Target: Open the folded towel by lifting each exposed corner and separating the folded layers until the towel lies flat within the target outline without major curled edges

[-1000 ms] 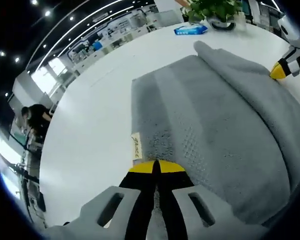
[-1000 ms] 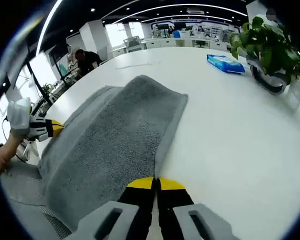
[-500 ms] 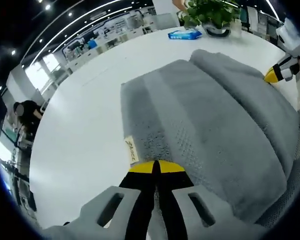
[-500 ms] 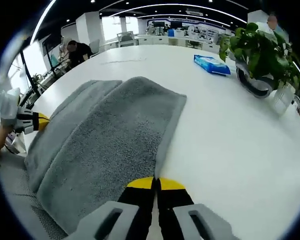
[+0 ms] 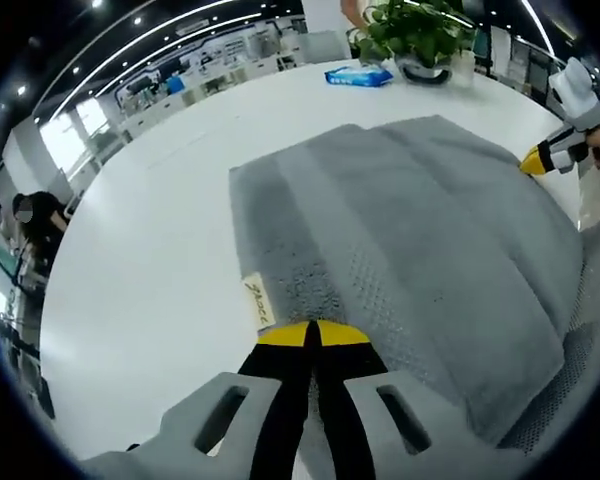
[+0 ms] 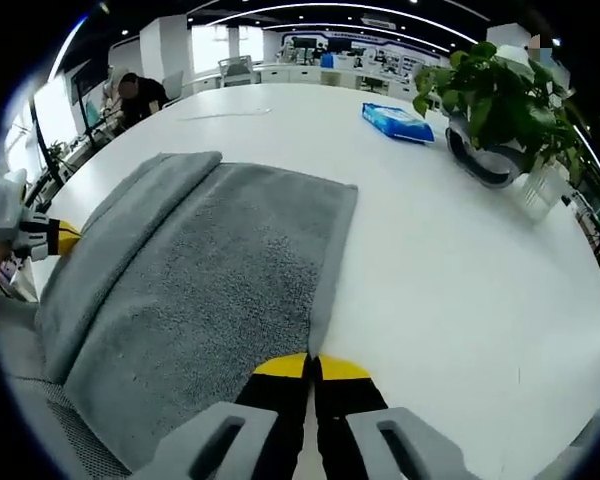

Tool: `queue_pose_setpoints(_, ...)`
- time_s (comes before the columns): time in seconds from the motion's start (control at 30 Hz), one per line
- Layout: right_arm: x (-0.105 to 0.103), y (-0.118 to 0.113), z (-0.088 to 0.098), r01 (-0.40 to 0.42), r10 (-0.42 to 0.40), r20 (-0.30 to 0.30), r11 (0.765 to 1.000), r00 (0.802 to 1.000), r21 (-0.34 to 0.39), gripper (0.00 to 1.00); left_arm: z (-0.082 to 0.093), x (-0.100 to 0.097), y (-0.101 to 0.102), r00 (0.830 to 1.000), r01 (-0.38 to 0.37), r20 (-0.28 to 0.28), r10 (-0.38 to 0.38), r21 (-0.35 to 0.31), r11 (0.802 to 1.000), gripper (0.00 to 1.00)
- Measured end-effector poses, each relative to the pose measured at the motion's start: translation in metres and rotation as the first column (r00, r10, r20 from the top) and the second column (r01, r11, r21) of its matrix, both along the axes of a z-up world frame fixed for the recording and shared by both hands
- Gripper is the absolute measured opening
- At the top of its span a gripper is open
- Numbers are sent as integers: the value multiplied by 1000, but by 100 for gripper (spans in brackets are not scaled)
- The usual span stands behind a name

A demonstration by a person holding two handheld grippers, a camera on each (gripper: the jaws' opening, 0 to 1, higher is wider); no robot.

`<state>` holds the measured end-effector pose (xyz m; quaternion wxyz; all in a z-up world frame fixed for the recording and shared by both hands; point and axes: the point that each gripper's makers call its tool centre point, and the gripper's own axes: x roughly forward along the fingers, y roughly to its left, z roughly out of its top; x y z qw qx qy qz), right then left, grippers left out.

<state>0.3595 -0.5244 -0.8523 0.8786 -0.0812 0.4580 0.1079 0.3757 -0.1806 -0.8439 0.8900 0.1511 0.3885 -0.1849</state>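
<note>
Both grippers pinching the near edge of the towel [image 5: 400,230], one at each corner.

My left gripper [image 5: 313,335] has its fingers together on the near left corner, just right of the label [image 5: 257,302]; my right gripper [image 6: 311,367] has its fingers together on the near right corner, where the hem meets the counter [image 6: 460,260]. The towel runs away from both grippers across the counter, long axis left to right between them, its near edge hanging past the counter edge. In the right gripper view a folded band lies along the left side, so I judge one layer is not yet opened. The far plant [image 6: 500,100] and the blue packet [image 6: 397,121] stand well apart from the towel; nothing blocks a pull.
</note>
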Motion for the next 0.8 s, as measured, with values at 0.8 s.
queue_pose_setpoints(0.8, 24, 68, 25, -281, 269, 175, 958, 947, 48, 6, 4, 13, 23, 979, -200, -11, 201, -191, 961, 23)
